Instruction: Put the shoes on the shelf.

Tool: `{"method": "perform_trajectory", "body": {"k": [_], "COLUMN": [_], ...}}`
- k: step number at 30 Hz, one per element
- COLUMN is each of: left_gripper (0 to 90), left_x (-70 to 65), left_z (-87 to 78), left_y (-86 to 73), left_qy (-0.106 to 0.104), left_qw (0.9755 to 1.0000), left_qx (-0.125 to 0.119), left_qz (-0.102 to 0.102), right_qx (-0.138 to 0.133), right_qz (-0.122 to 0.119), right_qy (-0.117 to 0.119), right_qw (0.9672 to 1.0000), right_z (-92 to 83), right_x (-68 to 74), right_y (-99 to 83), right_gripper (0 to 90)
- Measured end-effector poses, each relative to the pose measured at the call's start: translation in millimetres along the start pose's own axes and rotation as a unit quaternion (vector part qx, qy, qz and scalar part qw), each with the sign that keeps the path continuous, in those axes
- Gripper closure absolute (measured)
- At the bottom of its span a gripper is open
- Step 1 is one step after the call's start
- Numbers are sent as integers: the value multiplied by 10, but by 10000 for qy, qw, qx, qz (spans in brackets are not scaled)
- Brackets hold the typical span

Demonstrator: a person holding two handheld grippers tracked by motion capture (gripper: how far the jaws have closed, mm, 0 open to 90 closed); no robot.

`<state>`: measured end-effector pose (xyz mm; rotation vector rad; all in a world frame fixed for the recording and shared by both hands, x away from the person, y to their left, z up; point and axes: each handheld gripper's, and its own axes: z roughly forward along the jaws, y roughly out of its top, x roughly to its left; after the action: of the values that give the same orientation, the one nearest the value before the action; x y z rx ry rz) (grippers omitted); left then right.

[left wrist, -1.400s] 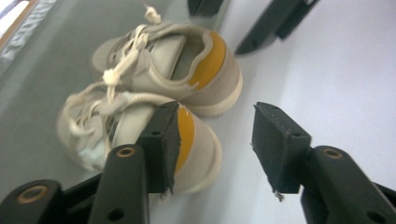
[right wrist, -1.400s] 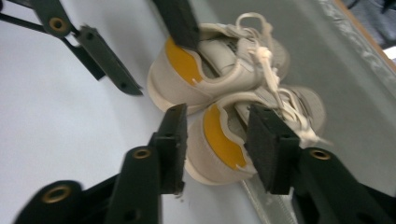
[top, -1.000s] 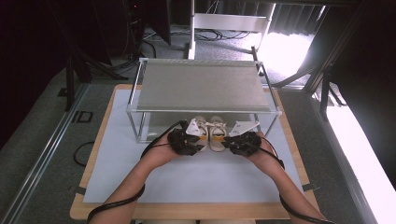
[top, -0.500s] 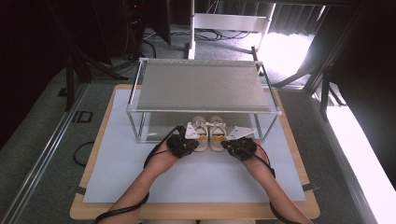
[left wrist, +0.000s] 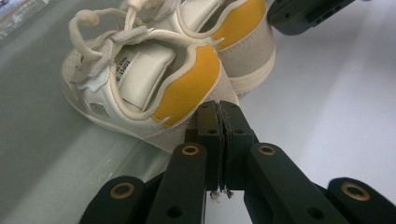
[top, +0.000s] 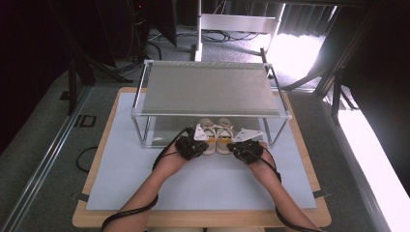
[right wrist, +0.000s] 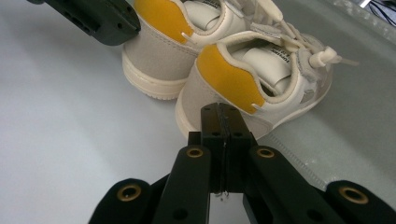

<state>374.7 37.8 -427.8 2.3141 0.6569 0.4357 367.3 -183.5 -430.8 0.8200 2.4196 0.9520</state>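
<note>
A pair of small cream sneakers with yellow heel patches [top: 216, 136] stands side by side, toes under the front edge of a metal shelf rack [top: 208, 89]. My left gripper [top: 203, 146] is shut with nothing between its pads. Its tips [left wrist: 218, 109] sit right at the heel of the left sneaker [left wrist: 154, 79]; I cannot tell if they touch. My right gripper [top: 233, 147] is likewise shut and empty. Its tips [right wrist: 219, 114] are at the heel of the right sneaker [right wrist: 261, 74]. Each gripper view also catches the other sneaker [left wrist: 233, 32] [right wrist: 163, 46].
The rack's grey shelf overhangs the sneakers' toes, and its thin legs [top: 140, 130] [top: 270, 133] stand on either side. A pale mat [top: 145, 179] covers the wooden table [top: 96, 217]. Cables trail from both grippers along the forearms.
Both hands have settled slightly lower behind the sneakers' heels. The sneakers have stayed where they were.
</note>
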Motion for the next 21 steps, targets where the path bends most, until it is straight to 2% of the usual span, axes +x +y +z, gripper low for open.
{"method": "perform_trajectory", "body": {"k": [12, 20, 21], "left_gripper": [876, 876, 876], "left_x": [143, 204, 222], "left_z": [136, 236, 248], "left_y": [69, 93, 100], "left_qy": [122, 191, 209], "left_qw": [9999, 9998, 9997], "left_qx": [17, 39, 41], "left_qz": [76, 25, 108], "right_qx": [-10, -8, -12], "right_qz": [200, 330, 348], "right_qy": [-133, -257, -275], "right_qw": [9997, 9991, 9990], "right_z": [141, 258, 271], "right_x": [-103, -173, -178], "right_y": [66, 82, 81], "right_gripper": [897, 897, 897]}}
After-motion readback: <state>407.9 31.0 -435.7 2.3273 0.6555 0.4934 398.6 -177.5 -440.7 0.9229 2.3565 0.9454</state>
